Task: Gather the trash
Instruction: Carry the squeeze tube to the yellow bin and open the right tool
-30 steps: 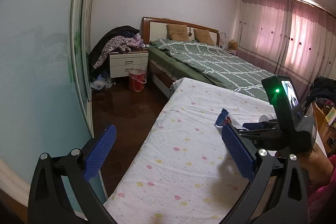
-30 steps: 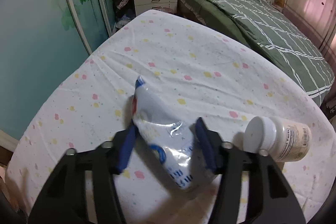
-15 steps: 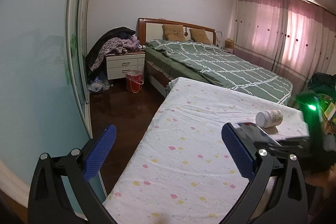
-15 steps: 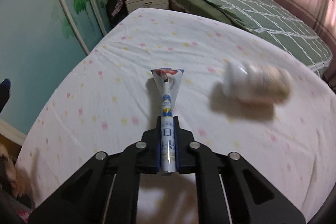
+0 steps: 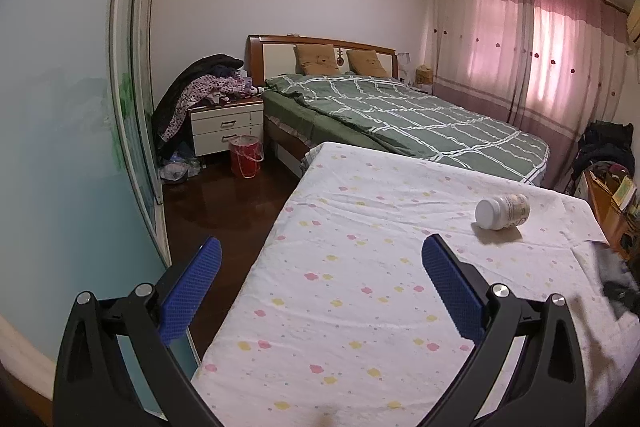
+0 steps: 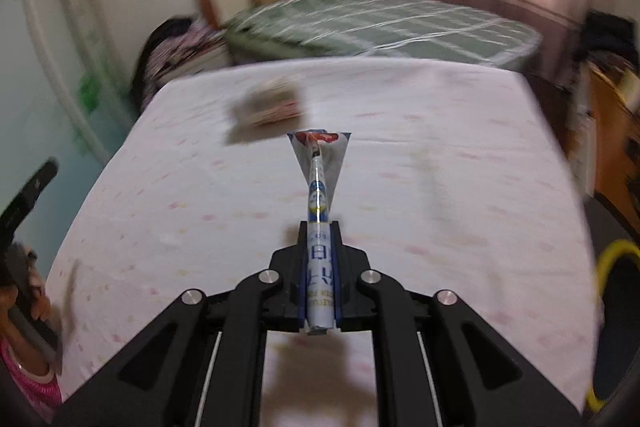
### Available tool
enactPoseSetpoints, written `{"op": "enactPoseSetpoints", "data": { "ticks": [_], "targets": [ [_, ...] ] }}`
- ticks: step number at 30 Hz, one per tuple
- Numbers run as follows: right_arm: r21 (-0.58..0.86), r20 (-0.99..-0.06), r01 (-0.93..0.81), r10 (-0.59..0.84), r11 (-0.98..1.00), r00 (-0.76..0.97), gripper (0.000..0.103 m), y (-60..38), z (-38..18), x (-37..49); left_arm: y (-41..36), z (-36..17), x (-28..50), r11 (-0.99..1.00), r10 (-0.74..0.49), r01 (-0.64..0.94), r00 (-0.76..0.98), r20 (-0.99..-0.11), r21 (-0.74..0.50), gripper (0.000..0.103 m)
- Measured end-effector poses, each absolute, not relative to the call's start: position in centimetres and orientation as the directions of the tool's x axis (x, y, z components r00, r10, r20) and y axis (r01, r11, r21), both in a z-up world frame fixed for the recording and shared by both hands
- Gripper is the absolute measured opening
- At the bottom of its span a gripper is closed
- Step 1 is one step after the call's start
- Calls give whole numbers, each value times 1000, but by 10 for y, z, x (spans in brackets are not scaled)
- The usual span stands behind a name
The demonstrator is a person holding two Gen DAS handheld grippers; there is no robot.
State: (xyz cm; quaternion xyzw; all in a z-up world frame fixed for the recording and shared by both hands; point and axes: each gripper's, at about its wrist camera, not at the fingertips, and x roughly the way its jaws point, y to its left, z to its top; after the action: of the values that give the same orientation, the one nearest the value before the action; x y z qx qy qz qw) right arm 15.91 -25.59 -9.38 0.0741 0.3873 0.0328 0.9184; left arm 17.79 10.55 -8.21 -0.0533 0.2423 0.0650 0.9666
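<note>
A flattened white and blue plastic wrapper [image 6: 318, 195], with a red patch at its flared far end, sticks straight out from my right tongs [image 6: 319, 279], which are pressed together on its near end and hold it above the white bedsheet dotted with small pink and yellow flowers [image 6: 440, 187]. The right view is blurred. To carry this well, I judge I should keep the squeeze firm and steady, since the thin film could slip out edgewise, and turn toward what may be a bin: a dark opening with a yellow rim [image 6: 612, 323] at the right edge, though I cannot tell for sure.

A white-capped plastic pill bottle with a pale label [image 5: 502, 211] lies on its side on the same sheet, probably the next piece to collect. My left tongs [image 5: 318, 291] are spread wide and empty, low over the sheet's near left edge, well apart from the bottle.
</note>
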Motion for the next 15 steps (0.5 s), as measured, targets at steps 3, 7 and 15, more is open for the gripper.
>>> {"op": "enactPoseSetpoints", "data": {
  "ticks": [3,7,15],
  "targets": [
    [189,-694,120,46,975,719,9,-298,-91,139,104,-82,178,987,94,-143,874,-476,-67,99],
    [207,-695,263,-48,942,717,9,-355,-92,110,100,-83,179,989,91,-134,874,-478,-57,99],
    [179,-730,555,-269,813,629,9,-467,-106,67,98,-83,178,991,85,-124,873,-481,-49,99]
  ]
}}
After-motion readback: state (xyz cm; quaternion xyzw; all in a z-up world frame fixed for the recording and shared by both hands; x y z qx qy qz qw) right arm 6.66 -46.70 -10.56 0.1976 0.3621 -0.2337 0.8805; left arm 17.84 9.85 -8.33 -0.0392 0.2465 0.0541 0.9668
